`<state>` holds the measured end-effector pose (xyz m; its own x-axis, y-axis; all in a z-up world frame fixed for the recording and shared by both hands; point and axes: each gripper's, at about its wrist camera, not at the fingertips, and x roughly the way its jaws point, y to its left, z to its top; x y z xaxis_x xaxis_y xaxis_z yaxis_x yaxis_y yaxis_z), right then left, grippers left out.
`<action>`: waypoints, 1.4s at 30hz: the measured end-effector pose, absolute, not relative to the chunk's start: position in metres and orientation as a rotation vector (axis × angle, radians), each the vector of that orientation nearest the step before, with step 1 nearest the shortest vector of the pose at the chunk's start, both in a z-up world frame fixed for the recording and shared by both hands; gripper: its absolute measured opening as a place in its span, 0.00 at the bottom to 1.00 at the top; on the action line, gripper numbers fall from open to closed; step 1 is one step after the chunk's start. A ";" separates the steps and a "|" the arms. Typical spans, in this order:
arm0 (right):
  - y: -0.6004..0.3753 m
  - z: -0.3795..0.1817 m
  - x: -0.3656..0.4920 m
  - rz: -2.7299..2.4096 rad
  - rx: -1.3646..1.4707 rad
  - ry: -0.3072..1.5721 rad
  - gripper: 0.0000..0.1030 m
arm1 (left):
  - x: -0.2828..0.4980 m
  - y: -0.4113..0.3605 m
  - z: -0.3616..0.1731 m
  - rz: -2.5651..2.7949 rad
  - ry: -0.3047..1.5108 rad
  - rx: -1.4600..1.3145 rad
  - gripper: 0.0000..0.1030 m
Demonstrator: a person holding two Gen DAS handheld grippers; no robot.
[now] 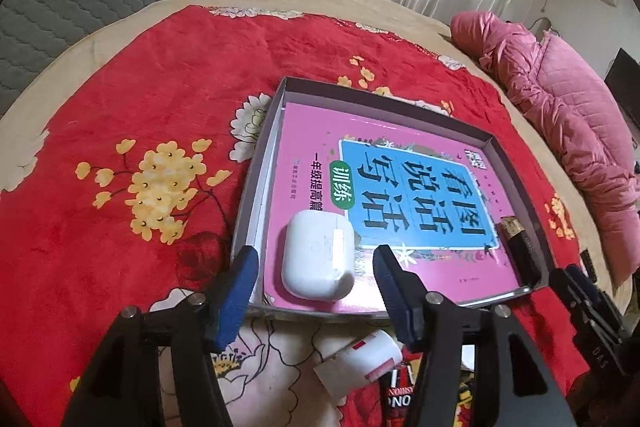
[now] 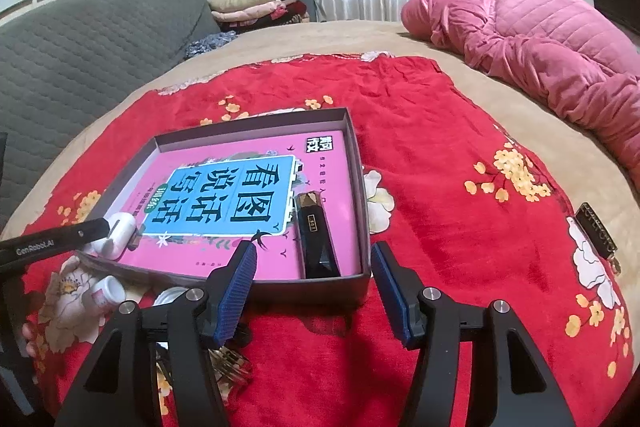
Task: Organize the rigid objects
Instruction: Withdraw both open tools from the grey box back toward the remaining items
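A shallow grey box (image 1: 516, 167) (image 2: 362, 187) lies on a red flowered blanket, with a pink book (image 1: 304, 147) (image 2: 256, 195) flat inside it. A white earbud case (image 1: 318, 255) (image 2: 116, 227) rests on the book's near corner. My left gripper (image 1: 316, 259) stands open around the case, its blue pads clear of it on both sides. A black faceted stick (image 2: 316, 231) (image 1: 520, 247) lies along the box's right wall. My right gripper (image 2: 314, 259) hovers open just in front of the stick's near end, touching nothing.
A small white bottle with a red label (image 1: 360, 359) (image 2: 106, 293) lies outside the box's near edge, beside a round metal lid (image 2: 170, 295) and some printed packets (image 1: 400, 391). A dark tag (image 2: 598, 233) sits on the blanket at right. A pink quilted coat (image 2: 540, 39) lies behind.
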<state>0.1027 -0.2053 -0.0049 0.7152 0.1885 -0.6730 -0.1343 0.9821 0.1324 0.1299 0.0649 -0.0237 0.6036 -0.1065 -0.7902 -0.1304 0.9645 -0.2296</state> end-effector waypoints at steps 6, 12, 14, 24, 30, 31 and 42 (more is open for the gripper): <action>-0.199 0.001 0.096 0.204 0.063 0.737 0.60 | 0.122 0.066 -0.015 0.015 0.909 -0.276 0.58; -0.194 0.005 0.091 0.219 0.054 0.728 0.61 | 0.113 0.066 -0.004 0.013 0.892 -0.269 0.58; -0.193 0.006 0.089 0.224 0.050 0.726 0.64 | 0.110 0.067 0.000 0.013 0.884 -0.269 0.58; -0.184 0.013 0.076 0.260 0.035 0.704 0.70 | 0.094 0.062 0.008 -0.007 0.870 -0.253 0.58; -0.184 0.016 0.069 0.258 0.036 0.702 0.72 | 0.088 0.055 0.012 -0.025 0.868 -0.231 0.58; -0.185 0.016 0.068 0.258 0.037 0.704 0.72 | 0.087 0.055 0.012 -0.027 0.868 -0.232 0.58; -0.188 0.019 0.053 0.270 0.026 0.711 0.72 | 0.072 0.037 0.018 -0.075 0.869 -0.192 0.58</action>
